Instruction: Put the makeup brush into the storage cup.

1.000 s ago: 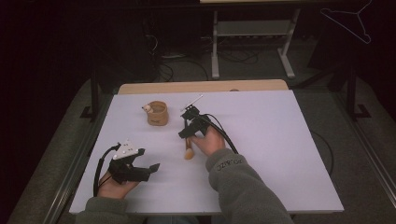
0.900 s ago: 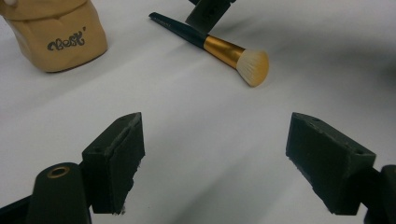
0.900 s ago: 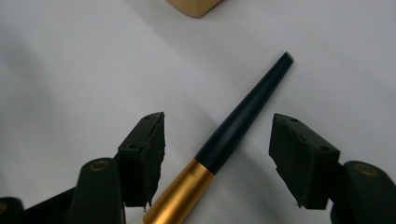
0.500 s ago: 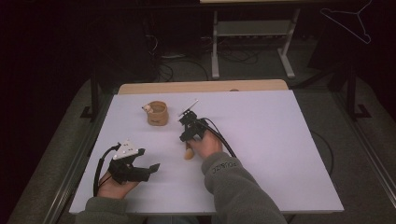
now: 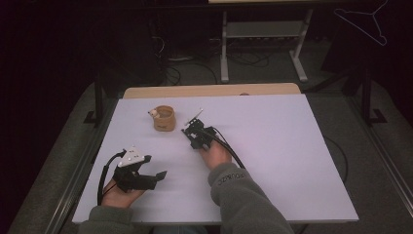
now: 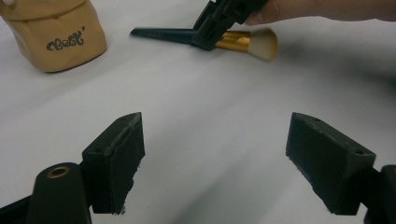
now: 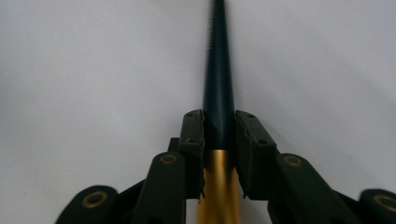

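White table [image 5: 292,146]; brush [image 6: 205,39] flat, handle toward cup [image 5: 164,118]

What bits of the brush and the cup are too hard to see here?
- Dark-handled, gold-banded makeup brush: its bristles are cut off by the bottom edge in the right gripper view, and the tip blurs.
- Tan cup: its top is cut off in the left gripper view.
- White thing at the cup's rim: too small to name from the high view.

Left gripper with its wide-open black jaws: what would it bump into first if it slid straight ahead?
Probably the dark-handled makeup brush with gold collar, pinched by the right gripper. The left gripper faces bare white table before that; depth is uncertain.
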{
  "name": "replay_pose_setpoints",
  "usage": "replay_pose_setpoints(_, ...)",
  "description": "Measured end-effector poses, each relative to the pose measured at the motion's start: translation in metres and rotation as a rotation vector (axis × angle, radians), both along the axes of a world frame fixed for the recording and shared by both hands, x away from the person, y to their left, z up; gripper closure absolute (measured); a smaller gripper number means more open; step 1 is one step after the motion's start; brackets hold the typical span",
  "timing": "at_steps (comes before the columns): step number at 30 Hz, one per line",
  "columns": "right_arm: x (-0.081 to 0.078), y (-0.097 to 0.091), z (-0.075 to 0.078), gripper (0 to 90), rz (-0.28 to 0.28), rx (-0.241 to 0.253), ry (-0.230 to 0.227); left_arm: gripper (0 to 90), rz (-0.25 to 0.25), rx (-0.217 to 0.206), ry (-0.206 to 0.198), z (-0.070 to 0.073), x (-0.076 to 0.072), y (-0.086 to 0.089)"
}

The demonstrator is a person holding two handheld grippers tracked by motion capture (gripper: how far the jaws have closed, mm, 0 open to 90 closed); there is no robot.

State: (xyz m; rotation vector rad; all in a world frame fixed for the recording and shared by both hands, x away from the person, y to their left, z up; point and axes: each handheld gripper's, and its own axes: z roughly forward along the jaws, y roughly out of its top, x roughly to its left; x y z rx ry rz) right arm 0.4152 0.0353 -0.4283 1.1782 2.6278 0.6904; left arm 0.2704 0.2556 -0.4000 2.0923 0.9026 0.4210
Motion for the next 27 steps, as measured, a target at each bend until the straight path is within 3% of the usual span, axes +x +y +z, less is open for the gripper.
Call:
replay_pose_setpoints(22, 0.003, -0.013, 0.002, 73.4, 0.019, 0.055, 0.03, 19.4, -0.011, 0.017, 0.005, 0.0, 0.001, 0.001)
replay_pose_setpoints(24, 0.002, -0.013, 0.002, 73.5, 0.02, 0.057, 0.03, 19.4, -0.003, 0.002, 0.006, -0.001, 0.0, -0.001)
replay_pose_setpoints(27, 0.002, -0.017, 0.004, 73.4, 0.03, 0.07, 0.031, 19.4, -0.012, 0.017, 0.005, 0.0, 0.001, 0.0)
